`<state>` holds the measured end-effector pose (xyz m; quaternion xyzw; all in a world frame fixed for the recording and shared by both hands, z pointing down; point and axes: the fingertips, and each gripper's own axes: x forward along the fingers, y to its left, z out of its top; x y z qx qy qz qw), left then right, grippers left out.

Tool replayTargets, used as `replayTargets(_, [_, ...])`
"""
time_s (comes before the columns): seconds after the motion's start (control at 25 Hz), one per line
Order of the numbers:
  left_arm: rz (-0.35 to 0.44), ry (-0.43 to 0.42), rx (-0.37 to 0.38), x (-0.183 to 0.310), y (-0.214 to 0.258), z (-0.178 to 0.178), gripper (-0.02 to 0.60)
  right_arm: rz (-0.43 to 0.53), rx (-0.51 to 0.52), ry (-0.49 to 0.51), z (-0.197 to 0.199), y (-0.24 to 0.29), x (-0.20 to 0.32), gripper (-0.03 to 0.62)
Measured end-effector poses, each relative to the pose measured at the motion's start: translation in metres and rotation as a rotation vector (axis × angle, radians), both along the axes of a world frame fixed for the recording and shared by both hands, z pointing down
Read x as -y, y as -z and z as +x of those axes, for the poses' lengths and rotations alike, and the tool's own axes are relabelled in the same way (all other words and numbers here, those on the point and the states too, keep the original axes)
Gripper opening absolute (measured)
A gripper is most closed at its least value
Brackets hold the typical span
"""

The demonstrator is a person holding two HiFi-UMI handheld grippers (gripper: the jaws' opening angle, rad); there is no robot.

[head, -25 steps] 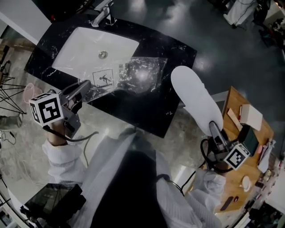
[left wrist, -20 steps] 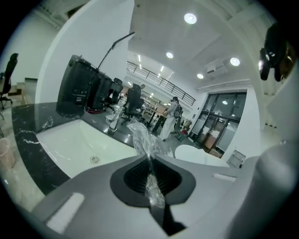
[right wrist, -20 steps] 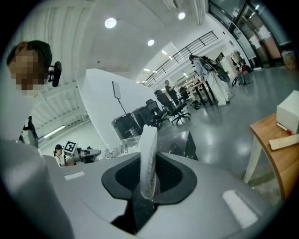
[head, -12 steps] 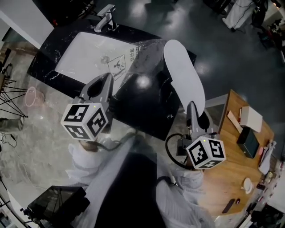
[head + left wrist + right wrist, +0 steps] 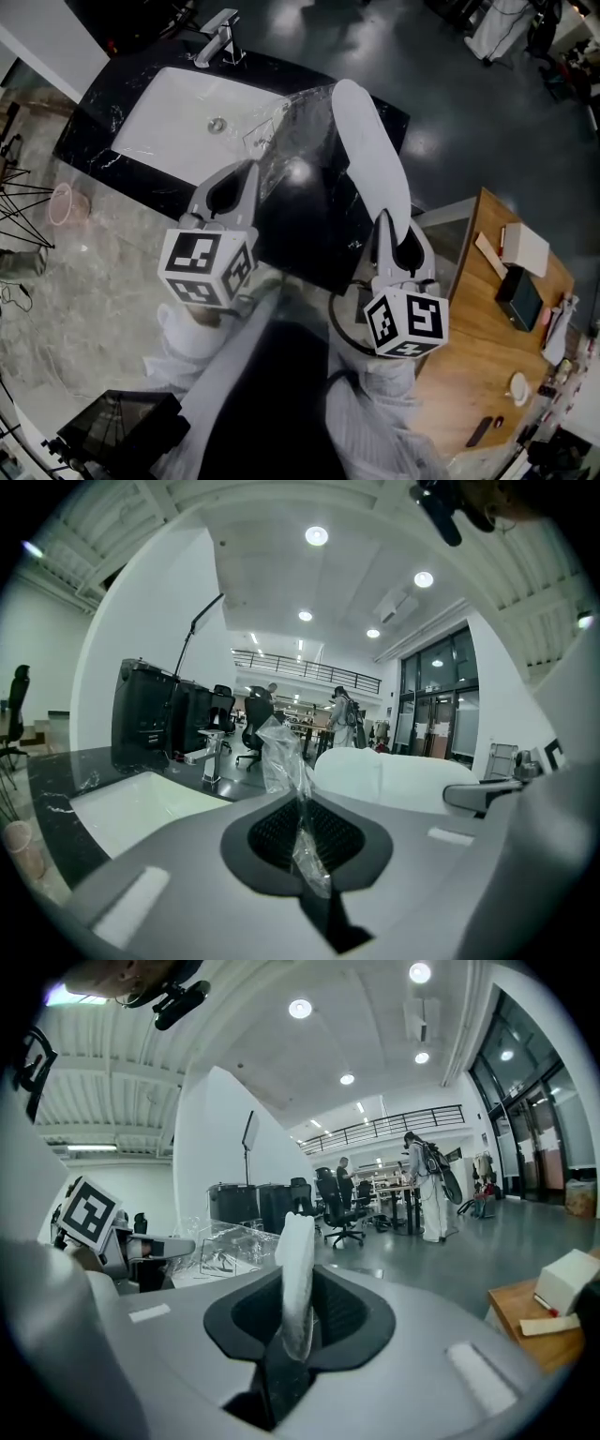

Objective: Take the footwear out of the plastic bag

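The left gripper pinches the plastic bag, jaws tight together — the right gripper, jaws partly apart, pinches the white slipper. One bag, one slipper.

No words, brands or numbers can be read. The clear plastic bag bears a printed label with a boxed pictogram that looks like a figure; its fine print is too small to make out. The left marker cube and right marker cube carry black-and-white square code patterns, not letters.
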<state>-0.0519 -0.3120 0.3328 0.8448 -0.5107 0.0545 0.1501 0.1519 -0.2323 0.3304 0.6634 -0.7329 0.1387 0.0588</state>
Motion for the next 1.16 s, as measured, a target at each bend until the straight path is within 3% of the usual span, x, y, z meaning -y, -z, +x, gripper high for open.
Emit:
replayTargets(0.68, [0.003, 0.0, 0.005, -0.001, 0.0, 0.0, 0.002, -0.008, 0.027, -0.008, 0.008, 0.001, 0.0, 0.084])
replayTargets(1.0, [0.006, -0.008, 0.008, -0.002, 0.0, 0.003, 0.002, -0.016, -0.039, 0.008, 0.002, 0.0, 0.0, 0.084])
replayTargets(1.16, [0.003, -0.01, 0.005, -0.004, 0.0, 0.003, 0.002, -0.017, -0.023, 0.016, -0.001, 0.001, -0.001, 0.084])
